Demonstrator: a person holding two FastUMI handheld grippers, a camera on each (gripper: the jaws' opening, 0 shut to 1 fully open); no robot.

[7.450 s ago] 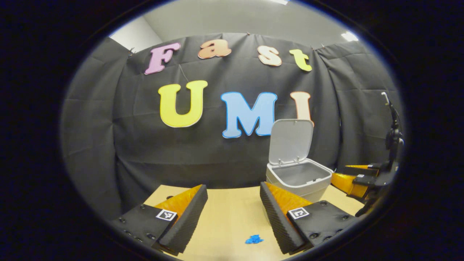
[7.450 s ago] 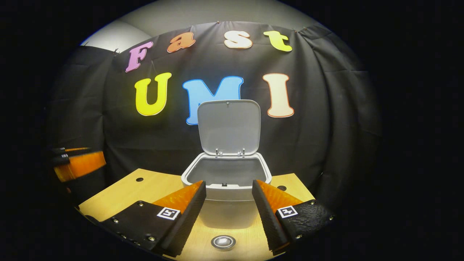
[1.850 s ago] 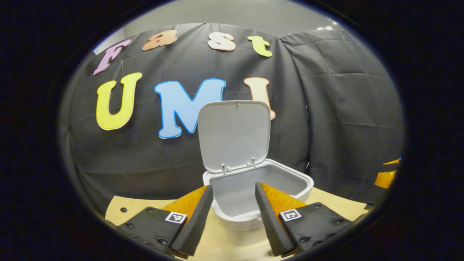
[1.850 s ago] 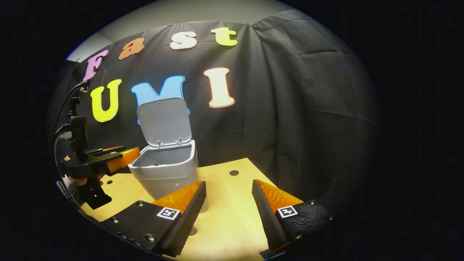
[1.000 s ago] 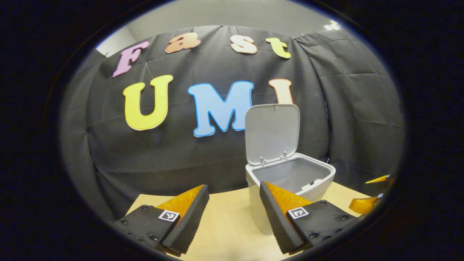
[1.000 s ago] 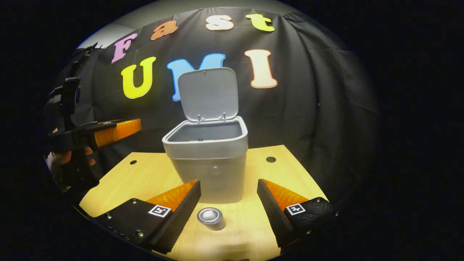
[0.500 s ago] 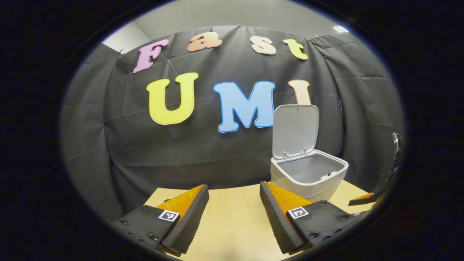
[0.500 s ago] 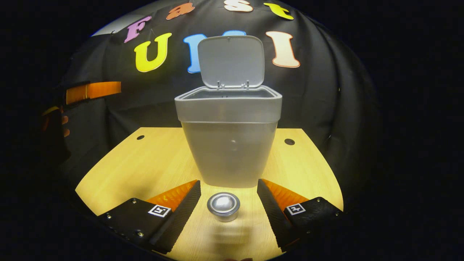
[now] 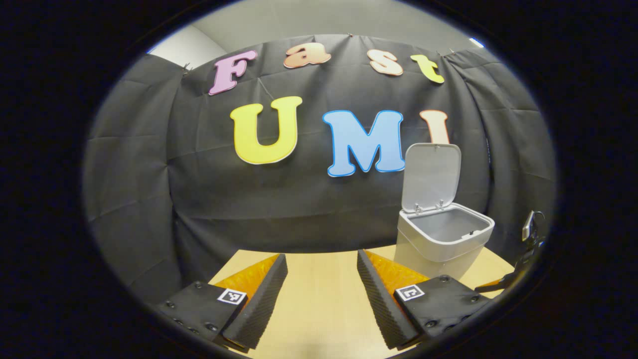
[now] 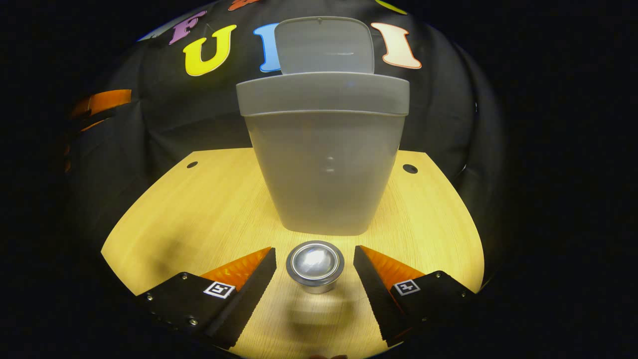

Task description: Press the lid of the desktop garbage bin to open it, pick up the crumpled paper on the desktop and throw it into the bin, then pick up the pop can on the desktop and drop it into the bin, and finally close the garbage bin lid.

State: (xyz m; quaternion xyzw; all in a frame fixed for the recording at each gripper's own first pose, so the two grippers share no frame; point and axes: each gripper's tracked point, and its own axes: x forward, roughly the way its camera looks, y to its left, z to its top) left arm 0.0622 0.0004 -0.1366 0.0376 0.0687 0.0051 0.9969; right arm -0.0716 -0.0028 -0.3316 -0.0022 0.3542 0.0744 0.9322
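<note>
Two jaws spread wide – pop can (image 10: 315, 266) between, ungripped.
Risk: off-centre closing, tipping can toward garbage bin (image 10: 324, 164).

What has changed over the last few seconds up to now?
The right tongs dropped low in front of the grey plastic bin and now straddle the silver metal can without gripping it. The left tongs swung away leftward, empty. The bin's lid stayed open.
</note>
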